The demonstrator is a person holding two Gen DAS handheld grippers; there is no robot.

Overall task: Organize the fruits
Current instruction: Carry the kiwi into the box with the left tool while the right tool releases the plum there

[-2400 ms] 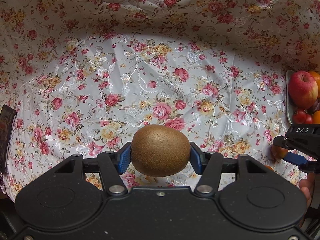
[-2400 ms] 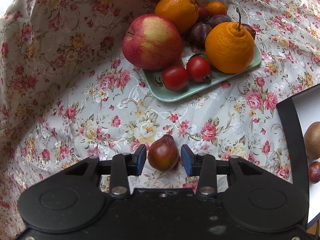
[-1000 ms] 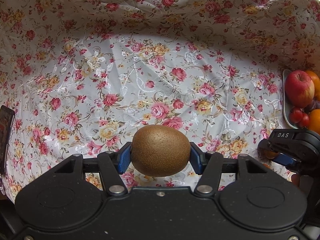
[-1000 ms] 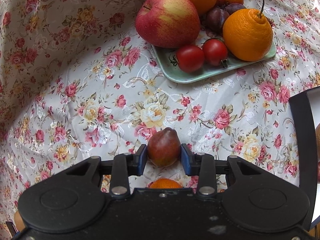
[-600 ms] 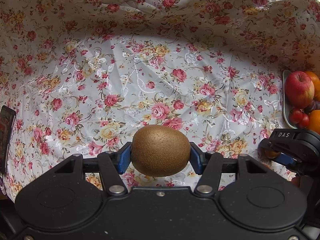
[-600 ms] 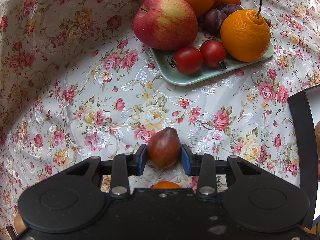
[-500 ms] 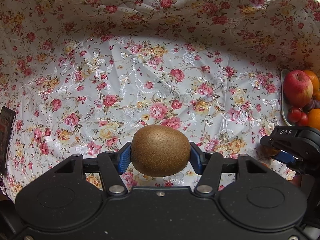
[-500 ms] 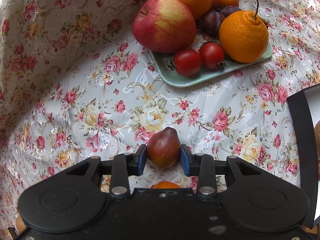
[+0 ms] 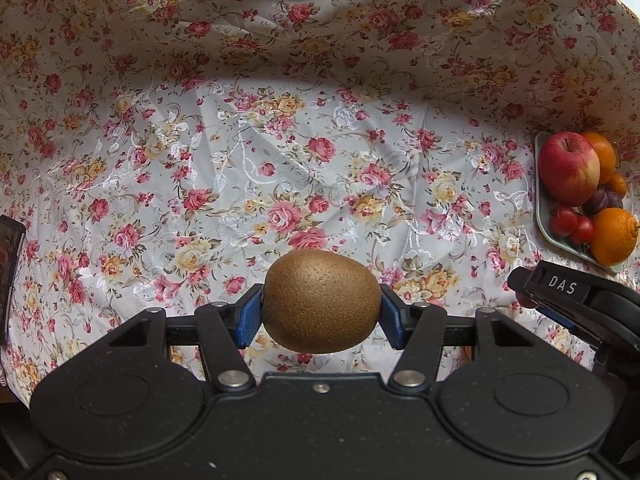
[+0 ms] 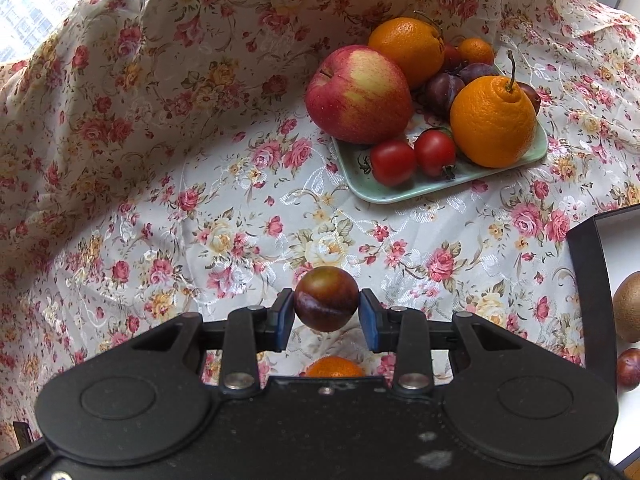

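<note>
My left gripper (image 9: 321, 312) is shut on a brown kiwi (image 9: 321, 300) and holds it above the floral cloth. My right gripper (image 10: 326, 312) is shut on a small dark red plum (image 10: 326, 298), lifted off the cloth; it also shows at the right edge of the left wrist view (image 9: 568, 300). A pale green plate (image 10: 400, 194) ahead of the right gripper holds an apple (image 10: 358, 94), two oranges (image 10: 492, 120), two cherry tomatoes (image 10: 392, 161) and dark plums (image 10: 442, 88). The plate also shows at the far right of the left wrist view (image 9: 544, 216).
A black-edged white tray (image 10: 588, 280) at the right holds a kiwi (image 10: 628, 306) and a plum (image 10: 628, 368). A small orange fruit (image 10: 334, 366) lies on the cloth under the right gripper. A dark object (image 9: 10, 264) sits at the left edge.
The right gripper has lifted the plum and drawn back a little from the plate. The left gripper still holds the kiwi and has barely moved.
</note>
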